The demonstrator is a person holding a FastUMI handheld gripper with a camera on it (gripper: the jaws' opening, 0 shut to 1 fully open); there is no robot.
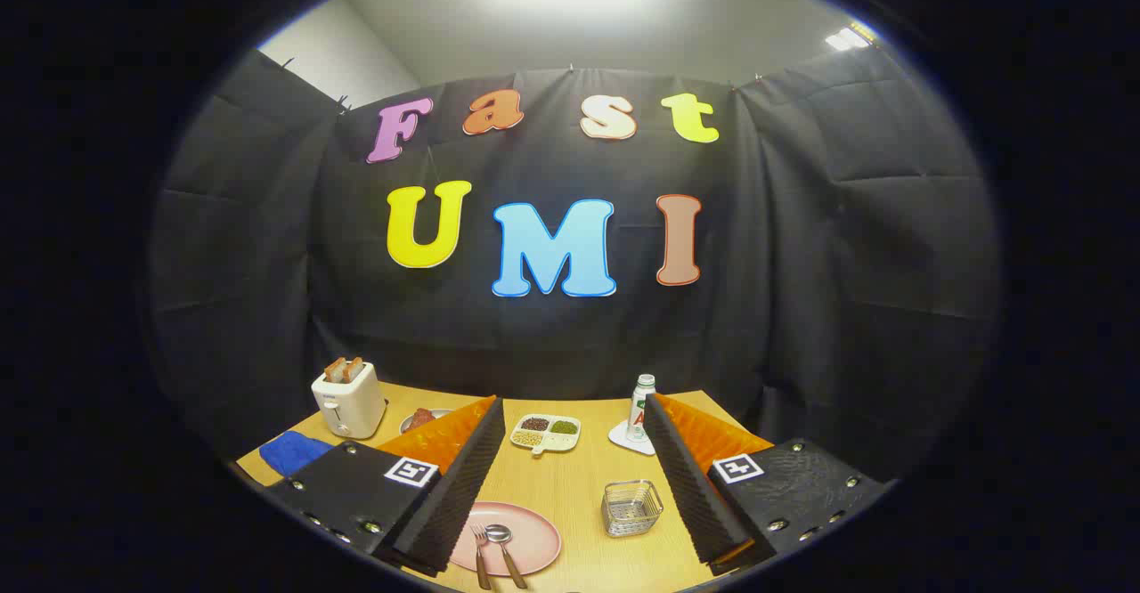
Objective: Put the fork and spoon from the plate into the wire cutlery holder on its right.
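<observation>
The gripper (574, 477) hangs above the wooden table (579, 486) with its two fingers (463, 477) spread wide apart and nothing between them touching either one. Nearest, low between the fingers and closer to the left one, a pink plate (534, 535) lies flat on the table with a fork (480, 553) and a spoon (505, 550) side by side on it, handles pointing toward the camera. Just to the plate's right, apart from it, stands the wire cutlery holder (631, 507), close to the right finger. Farther on sit a small divided dish (546, 433) of beans and a white bottle (641, 408) on a coaster. Beyond the left finger are a blue cloth (292, 451), a white toaster (348, 402) holding two slices, and a partly hidden bowl (423, 418).
</observation>
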